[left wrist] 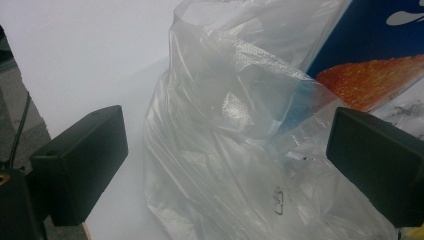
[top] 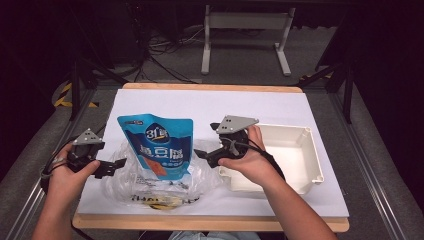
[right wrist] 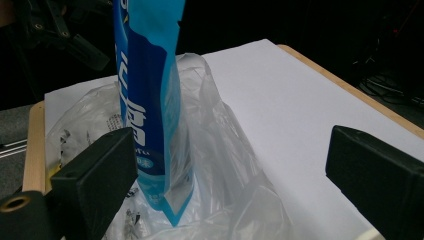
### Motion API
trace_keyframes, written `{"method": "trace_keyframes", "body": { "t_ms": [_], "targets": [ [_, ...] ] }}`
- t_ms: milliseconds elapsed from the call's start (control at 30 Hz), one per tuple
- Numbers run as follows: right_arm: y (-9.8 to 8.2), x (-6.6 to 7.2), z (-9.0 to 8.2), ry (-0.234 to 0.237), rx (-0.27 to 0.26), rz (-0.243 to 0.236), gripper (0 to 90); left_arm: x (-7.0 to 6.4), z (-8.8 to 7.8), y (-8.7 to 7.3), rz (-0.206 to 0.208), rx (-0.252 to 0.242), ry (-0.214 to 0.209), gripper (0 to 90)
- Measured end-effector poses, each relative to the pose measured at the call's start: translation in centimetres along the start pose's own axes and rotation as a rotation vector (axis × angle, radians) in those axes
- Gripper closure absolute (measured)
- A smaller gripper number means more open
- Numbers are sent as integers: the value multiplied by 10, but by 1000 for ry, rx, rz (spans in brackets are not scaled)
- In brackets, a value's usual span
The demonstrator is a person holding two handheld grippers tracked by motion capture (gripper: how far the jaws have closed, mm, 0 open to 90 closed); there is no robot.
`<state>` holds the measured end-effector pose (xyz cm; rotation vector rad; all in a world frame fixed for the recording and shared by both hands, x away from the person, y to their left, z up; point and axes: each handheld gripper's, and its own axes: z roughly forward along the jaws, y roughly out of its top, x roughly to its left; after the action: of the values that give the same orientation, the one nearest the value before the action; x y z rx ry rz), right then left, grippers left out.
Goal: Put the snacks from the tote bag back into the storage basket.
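Crinkled clear plastic bag (top: 160, 182) surrounds an upright glossy blue pouch (top: 159, 145); both grippers' jaws spread, gripping nothing.

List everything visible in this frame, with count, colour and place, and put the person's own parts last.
pouch: one, blue with white lettering and an orange picture, upright in the plastic bag.
plastic bag: one, clear and crumpled, near edge of the table, left of centre.
bin: one, white, on the table's right side.
table: one, white top with wooden edge.
left gripper: one, black, jaws open, left of the bag.
right gripper: one, black, jaws open, between pouch and bin.
forearms: two, entering from the bottom of the high view.
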<state>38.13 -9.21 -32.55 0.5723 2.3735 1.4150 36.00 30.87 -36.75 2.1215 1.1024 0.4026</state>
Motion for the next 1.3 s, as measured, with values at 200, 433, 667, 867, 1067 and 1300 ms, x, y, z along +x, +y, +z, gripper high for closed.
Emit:
{"method": "trace_keyframes", "body": {
  "t_ms": [200, 433, 667, 867, 1067, 1300],
  "targets": [
    [2, 5, 13, 33, 10, -1, 116, 0, 1, 0, 0, 5, -2, 40],
    [2, 11, 31, 88, 16, 4, 166, 0, 0, -1, -4, -10, 8, 39],
    [-2, 16, 49, 111, 0, -8, 218, 2, -2, -4, -18, -14, 23, 40],
    [-6, 21, 59, 113, -5, -3, 191, 3, -6, -4, -24, -25, 23, 39],
    [-10, 26, 69, 126, 1, -5, 191, 3, -6, -4, -21, -24, 22, 39],
    [-13, 30, 75, 139, -38, -6, 258, 3, -6, -3, -22, -25, 18, 39]
  ]
}}
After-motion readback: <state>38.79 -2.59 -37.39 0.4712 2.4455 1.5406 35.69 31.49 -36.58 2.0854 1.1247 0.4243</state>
